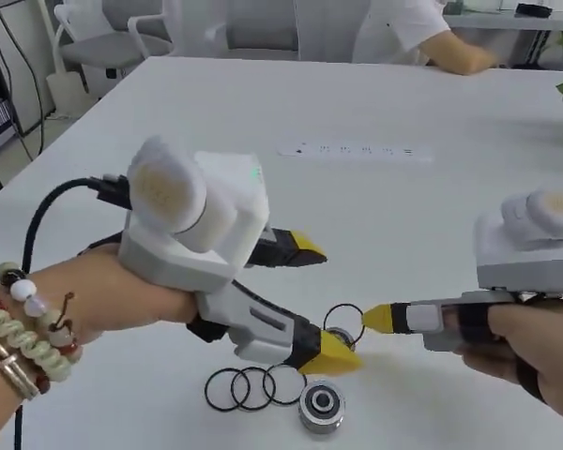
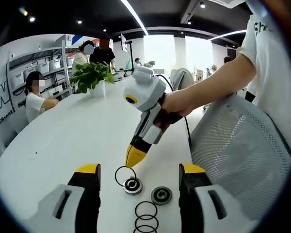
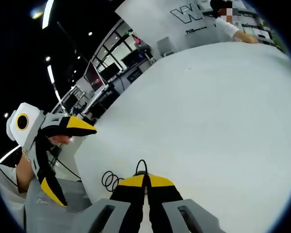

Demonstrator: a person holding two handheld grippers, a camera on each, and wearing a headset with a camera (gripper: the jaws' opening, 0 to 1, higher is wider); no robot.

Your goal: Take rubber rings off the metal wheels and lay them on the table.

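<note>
Fingers, head view: your right gripper (image 1: 375,319) pinches rubber ring (image 1: 343,306) at metal wheel (image 1: 336,338); left gripper (image 1: 325,302) spread wide.
Left gripper view: second wheel (image 2: 161,195) and three loose rings (image 2: 146,217) lie by table (image 2: 63,141) edge nearest you.
Right gripper view: fingers (image 3: 136,182) pressed together on ring.

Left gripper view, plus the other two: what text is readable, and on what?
"W": start of big lettering on the wall, rest cut off.
"ch": on the white shirt, rest cut off.
Smaller line on the wall: too blurred.
Markings on the power strip: too small.
</note>
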